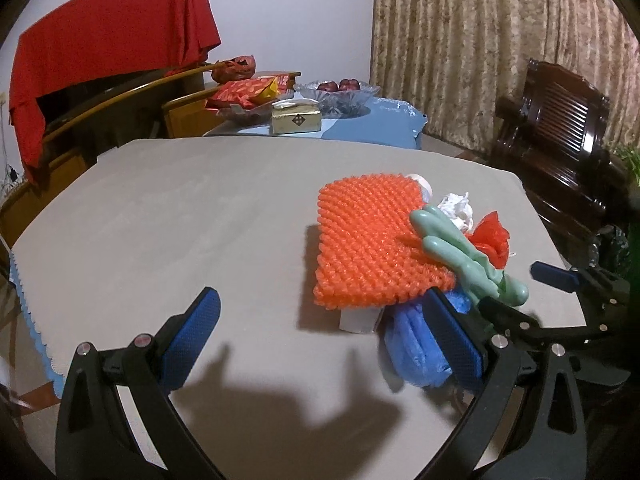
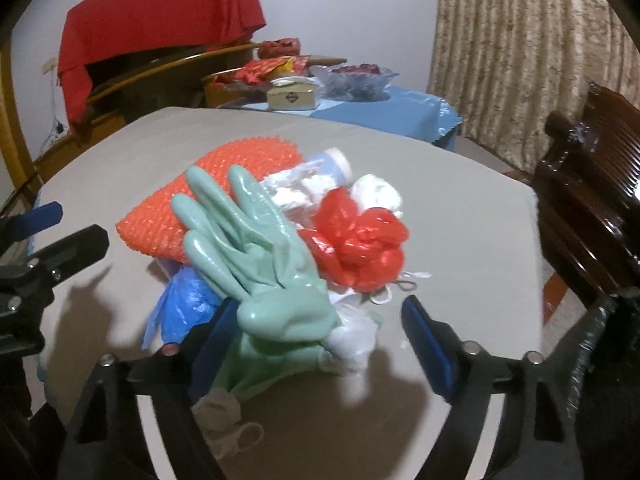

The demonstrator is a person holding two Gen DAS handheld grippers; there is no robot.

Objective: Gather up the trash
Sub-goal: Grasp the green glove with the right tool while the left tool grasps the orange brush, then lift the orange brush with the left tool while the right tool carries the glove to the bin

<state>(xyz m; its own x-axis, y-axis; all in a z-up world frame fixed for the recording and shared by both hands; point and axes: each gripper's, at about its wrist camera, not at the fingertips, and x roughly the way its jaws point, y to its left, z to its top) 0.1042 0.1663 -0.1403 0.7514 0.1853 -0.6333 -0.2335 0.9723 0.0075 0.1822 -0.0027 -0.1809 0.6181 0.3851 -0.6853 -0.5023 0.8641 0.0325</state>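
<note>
Pale crumpled glove [image 2: 224, 424] at 6 o'clock may be missed; both grippers, left [image 1: 320, 344] and right [image 2: 320, 340], hold fingers released, and the loose green rubber glove [image 2: 256, 264] could slide off the worktop [image 2: 460, 240].

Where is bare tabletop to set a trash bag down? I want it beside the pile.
The grey table is bare left of the orange mat, out to its left and far edges. A smaller bare strip lies right of the red bag. The pile around the green glove is crowded.
</note>
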